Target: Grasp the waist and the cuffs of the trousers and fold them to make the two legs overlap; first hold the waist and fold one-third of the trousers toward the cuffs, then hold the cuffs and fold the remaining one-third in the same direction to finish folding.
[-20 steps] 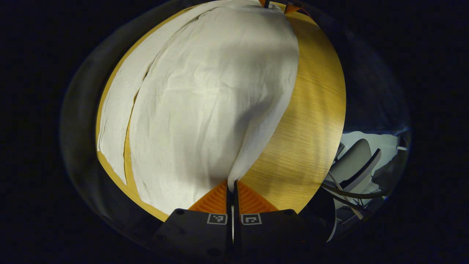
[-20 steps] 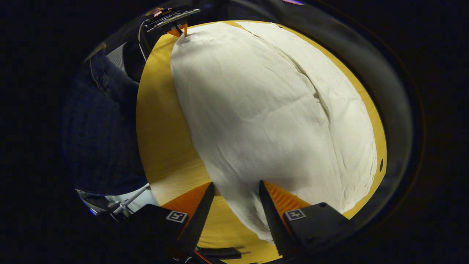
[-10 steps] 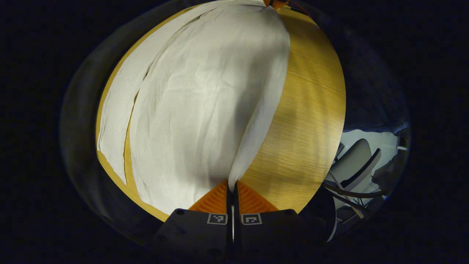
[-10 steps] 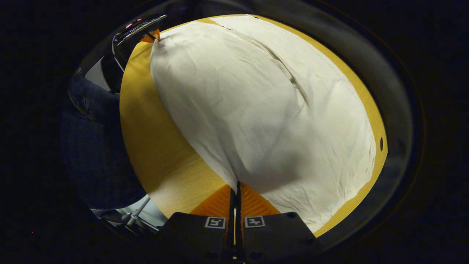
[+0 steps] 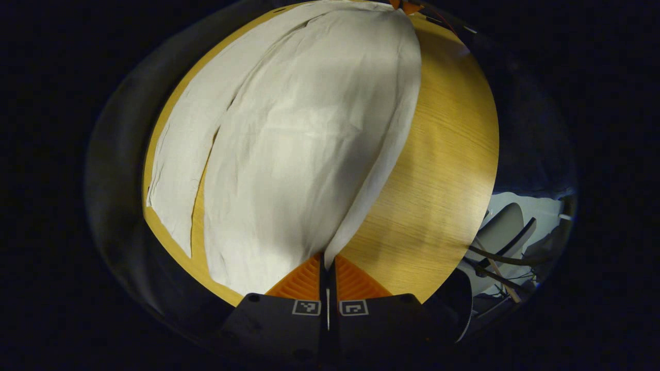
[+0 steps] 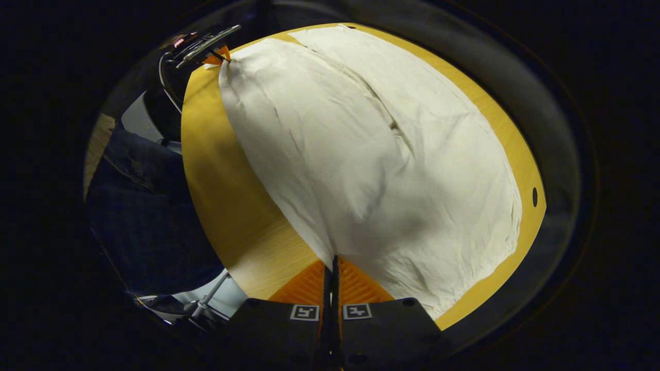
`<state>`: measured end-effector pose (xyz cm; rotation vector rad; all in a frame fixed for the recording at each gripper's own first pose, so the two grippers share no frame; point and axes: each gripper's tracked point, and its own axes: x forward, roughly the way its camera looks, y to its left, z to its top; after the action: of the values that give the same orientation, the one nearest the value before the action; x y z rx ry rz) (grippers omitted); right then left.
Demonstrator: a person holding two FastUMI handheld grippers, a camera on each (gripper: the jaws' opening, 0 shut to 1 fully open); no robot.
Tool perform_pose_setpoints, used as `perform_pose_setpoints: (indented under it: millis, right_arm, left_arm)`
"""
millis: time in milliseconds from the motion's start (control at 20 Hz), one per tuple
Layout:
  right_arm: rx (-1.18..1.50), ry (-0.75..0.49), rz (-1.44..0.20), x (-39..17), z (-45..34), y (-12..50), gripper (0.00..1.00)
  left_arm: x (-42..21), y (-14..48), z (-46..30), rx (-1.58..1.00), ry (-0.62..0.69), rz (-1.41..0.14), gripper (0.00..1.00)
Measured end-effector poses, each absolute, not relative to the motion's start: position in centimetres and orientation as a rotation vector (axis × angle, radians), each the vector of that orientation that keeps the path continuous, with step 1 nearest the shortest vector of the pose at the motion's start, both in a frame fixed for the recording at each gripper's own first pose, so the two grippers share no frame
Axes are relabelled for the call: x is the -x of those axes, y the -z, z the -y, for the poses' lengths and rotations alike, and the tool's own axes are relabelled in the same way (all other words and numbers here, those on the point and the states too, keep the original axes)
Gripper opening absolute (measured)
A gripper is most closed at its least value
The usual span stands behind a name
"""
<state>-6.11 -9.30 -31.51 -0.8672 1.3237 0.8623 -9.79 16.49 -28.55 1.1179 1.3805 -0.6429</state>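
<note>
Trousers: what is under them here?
The trousers lie spread on a wooden table, with one edge pinched by the left gripper and the right gripper. Whatever lies beneath the cloth is covered and cannot be seen.

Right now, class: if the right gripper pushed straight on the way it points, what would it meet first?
The white cloth trousers that the right gripper is already pinching: they spread ahead across the round wooden table. Farther along that edge, probably, the left gripper.

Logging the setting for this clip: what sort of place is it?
Probably a dim indoor recording booth: pale trousers spread on a round wooden table, dark surroundings, and what looks like a chair beside it.
</note>
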Motion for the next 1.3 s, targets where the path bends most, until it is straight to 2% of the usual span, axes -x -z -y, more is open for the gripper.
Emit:
perform_pose_setpoints:
  millis: [200, 350, 700, 1000, 1050, 1150, 1300]
  right_arm:
    - [0.813, -0.815, -1.313, 1.7, 8.6, 28.4, 0.02]
    - [0.761, -0.743, -1.28, -3.1, 8.1, 26.9, 0.02]
    - [0.786, -0.696, -1.199, -12.8, 6.3, 26.1, 0.02]
    - [0.796, -0.681, -1.131, -18.9, 4.6, 26.5, 0.02]
    - [0.814, -0.679, -1.113, -19.6, 4.7, 26.7, 0.02]
    - [0.815, -0.663, -1.094, -20.8, 4.5, 26.9, 0.02]
    - [0.792, -0.635, -1.098, -22.9, 4.9, 28.0, 0.02]
  left_arm:
    - [7.3, 26.0, -16.7, -1.154, 0.618, -1.346, 0.0]
    - [4.1, 23.6, -16.9, -1.143, 0.541, -1.308, 0.0]
    - [-7.2, 20.4, -15.8, -1.137, 0.38, -1.209, 0.0]
    - [-19.6, 21.4, -15.0, -1.211, 0.329, -1.198, 0.0]
    - [-19.2, 19.9, -18.4, -1.22, 0.325, -1.196, 0.0]
    - [-22.9, 21.7, -16.1, -1.243, 0.313, -1.189, 0.0]
    - [-28.2, 23.2, -16.6, -1.292, 0.324, -1.172, 0.0]
